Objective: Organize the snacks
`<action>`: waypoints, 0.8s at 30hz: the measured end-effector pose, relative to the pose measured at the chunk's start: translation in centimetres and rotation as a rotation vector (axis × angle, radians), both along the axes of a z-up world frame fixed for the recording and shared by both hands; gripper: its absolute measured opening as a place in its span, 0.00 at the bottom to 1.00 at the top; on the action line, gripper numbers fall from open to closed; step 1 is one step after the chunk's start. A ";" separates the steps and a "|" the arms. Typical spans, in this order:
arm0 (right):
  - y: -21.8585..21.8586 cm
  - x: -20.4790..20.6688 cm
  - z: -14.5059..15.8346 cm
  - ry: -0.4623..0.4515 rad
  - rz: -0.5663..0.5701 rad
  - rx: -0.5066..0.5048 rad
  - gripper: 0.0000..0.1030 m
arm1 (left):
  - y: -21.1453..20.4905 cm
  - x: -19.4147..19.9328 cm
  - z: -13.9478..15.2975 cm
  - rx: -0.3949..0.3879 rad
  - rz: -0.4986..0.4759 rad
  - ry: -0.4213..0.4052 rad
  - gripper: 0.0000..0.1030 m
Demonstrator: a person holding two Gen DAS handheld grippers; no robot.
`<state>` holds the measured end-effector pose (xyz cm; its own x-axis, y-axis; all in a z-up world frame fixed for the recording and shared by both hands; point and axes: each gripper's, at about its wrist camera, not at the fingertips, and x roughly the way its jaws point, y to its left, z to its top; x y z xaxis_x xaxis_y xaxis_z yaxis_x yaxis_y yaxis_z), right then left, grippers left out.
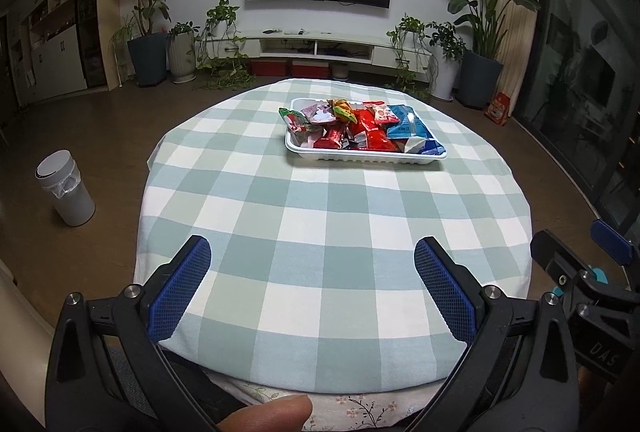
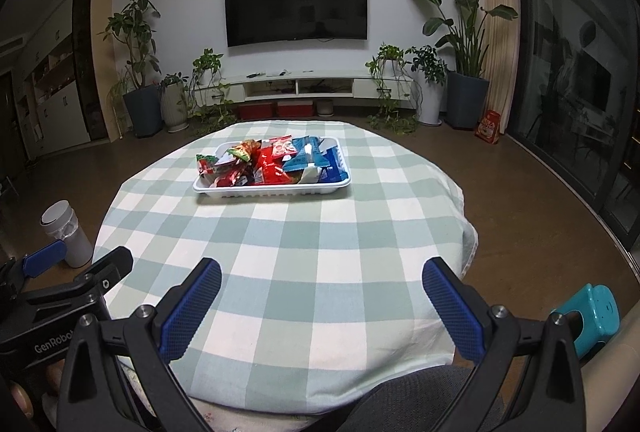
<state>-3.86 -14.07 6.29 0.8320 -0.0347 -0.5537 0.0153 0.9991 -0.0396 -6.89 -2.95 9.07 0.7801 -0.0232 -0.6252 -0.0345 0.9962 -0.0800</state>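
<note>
Both grippers hovering wide, nothing held.
Left gripper (image 1: 312, 272) and right gripper (image 2: 322, 292) are gaping over the checked tablecloth (image 1: 340, 232); the snack packets (image 1: 360, 125) are sitting piled in the white tray (image 1: 360, 155) at twelve o'clock.

Print on the snack packets (image 1: 360, 127) in the white tray (image 1: 360, 155) was too small to read. Lower packets lay half buried under others. The teal stool (image 2: 592, 316) was partly blocked by the right gripper's arm.

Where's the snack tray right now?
The white tray sits on the far half of the checked tablecloth, ahead of both open grippers, snacks piled inside; it appears right of centre in the left view.
</note>
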 end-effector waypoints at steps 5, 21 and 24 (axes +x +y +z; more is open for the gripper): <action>0.3 0.0 -0.1 0.005 0.005 -0.003 1.00 | 0.0 0.0 0.0 0.001 -0.002 0.003 1.00; 1.0 0.0 -0.6 0.019 0.012 -0.005 1.00 | -0.1 0.0 0.1 0.003 -0.001 -0.003 1.00; 1.0 0.0 -0.6 0.021 0.012 -0.004 1.00 | -0.1 0.0 0.1 0.005 0.000 -0.002 1.00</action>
